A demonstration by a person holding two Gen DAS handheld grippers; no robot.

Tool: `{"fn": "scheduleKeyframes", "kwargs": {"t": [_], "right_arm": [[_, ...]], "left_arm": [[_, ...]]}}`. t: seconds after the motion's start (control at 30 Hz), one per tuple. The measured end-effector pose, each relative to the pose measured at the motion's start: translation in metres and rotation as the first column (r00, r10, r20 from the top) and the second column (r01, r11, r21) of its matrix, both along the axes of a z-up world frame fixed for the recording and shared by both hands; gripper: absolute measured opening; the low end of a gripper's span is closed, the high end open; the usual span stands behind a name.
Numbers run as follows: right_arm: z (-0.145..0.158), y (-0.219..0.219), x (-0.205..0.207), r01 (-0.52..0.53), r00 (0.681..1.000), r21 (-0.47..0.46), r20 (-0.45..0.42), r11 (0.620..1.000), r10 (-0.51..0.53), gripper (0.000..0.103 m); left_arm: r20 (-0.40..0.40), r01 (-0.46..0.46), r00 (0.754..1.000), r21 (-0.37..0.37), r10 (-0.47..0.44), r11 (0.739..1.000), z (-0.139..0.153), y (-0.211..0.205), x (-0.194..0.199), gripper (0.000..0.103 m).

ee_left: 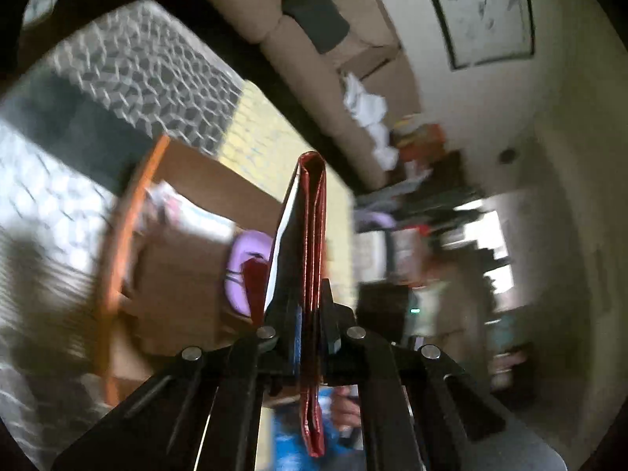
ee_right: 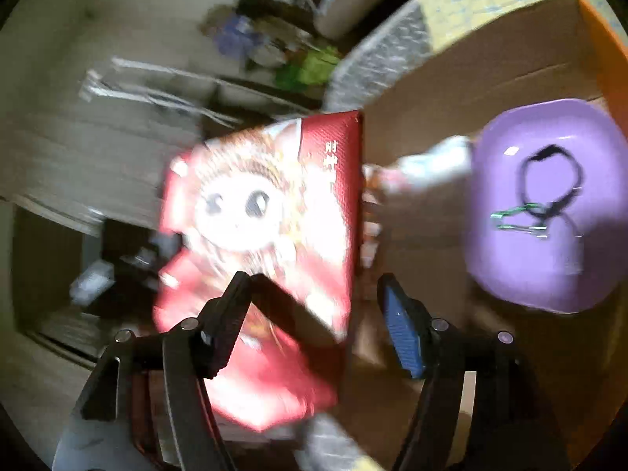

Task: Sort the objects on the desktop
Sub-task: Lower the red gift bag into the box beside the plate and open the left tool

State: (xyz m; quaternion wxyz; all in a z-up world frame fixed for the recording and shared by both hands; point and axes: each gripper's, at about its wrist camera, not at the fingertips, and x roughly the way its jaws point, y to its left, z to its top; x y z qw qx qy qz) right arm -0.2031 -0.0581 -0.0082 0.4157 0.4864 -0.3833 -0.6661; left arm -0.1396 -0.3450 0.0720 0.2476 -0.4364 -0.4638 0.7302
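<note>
My left gripper (ee_left: 310, 306) is shut on a red envelope (ee_left: 312, 216), which I see edge-on and standing upright between the black fingers. In the right wrist view the same red envelope (ee_right: 267, 216) faces me flat, printed with a big-eyed cartoon figure. It hangs in the air to the left of a cardboard box (ee_right: 451, 90). My right gripper (ee_right: 314, 306) is open. The envelope's right edge lies beyond the gap between its fingers, and the blue pad (ee_right: 400, 333) touches nothing. A purple dish (ee_right: 557, 259) in the box holds a black hair tie (ee_right: 549, 172) and a green paper clip (ee_right: 518, 218).
The cardboard box (ee_left: 188, 274) has an orange rim (ee_left: 129, 216) and sits on a patterned cloth (ee_left: 149, 70). The purple dish (ee_left: 243, 259) shows behind the envelope. A beige sofa (ee_left: 298, 51) and cluttered shelves (ee_left: 431, 212) fill the blurred background.
</note>
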Motion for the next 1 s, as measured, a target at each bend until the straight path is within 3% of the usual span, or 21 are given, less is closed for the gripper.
{"fn": "scheduleKeyframes", "kwargs": {"t": [0.07, 0.1, 0.13, 0.17, 0.2, 0.23, 0.3, 0.4, 0.47, 0.57, 0.77, 0.87, 0.93, 1.0], "right_arm": [[0.008, 0.002, 0.003, -0.004, 1.0, -0.041, -0.028, 0.999, 0.003, 0.046], [0.012, 0.004, 0.004, -0.001, 0.999, -0.043, -0.051, 0.999, -0.001, 0.026], [0.018, 0.004, 0.006, -0.02, 0.997, -0.039, -0.08, 0.999, 0.017, 0.017], [0.025, 0.004, 0.008, -0.029, 0.994, -0.003, -0.104, 1.0, 0.028, 0.016], [0.034, -0.002, 0.011, -0.024, 0.99, 0.09, -0.139, 0.996, 0.037, 0.012], [0.038, -0.005, 0.011, -0.026, 0.988, 0.139, -0.149, 0.99, 0.047, 0.01], [0.036, -0.006, 0.006, -0.009, 0.99, 0.218, -0.138, 0.976, 0.04, 0.01], [0.02, -0.001, -0.005, 0.007, 0.997, 0.244, -0.081, 0.97, 0.013, 0.01], [0.009, -0.005, -0.013, 0.01, 0.999, 0.267, -0.046, 0.964, 0.002, 0.01], [-0.008, -0.017, -0.02, -0.003, 1.0, 0.306, -0.017, 0.952, 0.009, 0.01], [-0.042, -0.027, -0.029, 0.024, 0.996, 0.236, 0.077, 0.971, -0.043, 0.012], [-0.058, -0.034, -0.038, -0.032, 0.99, 0.374, 0.138, 0.927, -0.021, 0.028], [-0.055, -0.038, -0.039, -0.086, 0.988, 0.484, 0.157, 0.871, 0.01, 0.044], [-0.043, -0.036, -0.036, -0.11, 0.989, 0.519, 0.142, 0.847, 0.041, 0.055]], "left_arm": [[0.006, -0.024, 1.0, 0.007, 0.024, 1.0, -0.007, -0.002, 0.001, 0.009], [0.02, -0.065, 0.998, -0.089, 0.067, 0.994, -0.009, -0.005, 0.001, 0.015], [0.041, -0.071, 0.996, -0.132, 0.077, 0.989, -0.012, -0.006, -0.002, 0.038], [0.067, -0.061, 0.995, -0.145, 0.071, 0.988, -0.016, -0.007, -0.005, 0.077], [0.086, -0.064, 0.993, -0.203, 0.083, 0.977, -0.018, -0.008, -0.007, 0.091], [0.087, -0.074, 0.991, -0.28, 0.102, 0.957, -0.014, -0.009, -0.008, 0.096], [0.062, -0.082, 0.992, -0.384, 0.114, 0.92, -0.002, -0.011, -0.007, 0.096], [0.027, -0.123, 0.988, -0.454, 0.152, 0.883, 0.011, -0.02, -0.002, 0.096], [0.026, -0.115, 0.989, -0.459, 0.143, 0.881, 0.014, -0.023, 0.002, 0.096], [0.03, -0.086, 0.993, -0.507, 0.117, 0.858, 0.016, -0.018, 0.008, 0.096], [0.043, -0.051, 0.996, -0.49, 0.082, 0.87, 0.005, -0.006, 0.014, 0.096], [0.073, -0.035, 0.994, -0.515, 0.084, 0.856, -0.005, 0.001, 0.009, 0.096], [0.091, -0.01, 0.993, -0.544, 0.071, 0.839, -0.01, 0.009, 0.007, 0.096], [0.095, -0.001, 0.993, -0.56, 0.065, 0.829, -0.011, 0.018, 0.007, 0.096]]}}
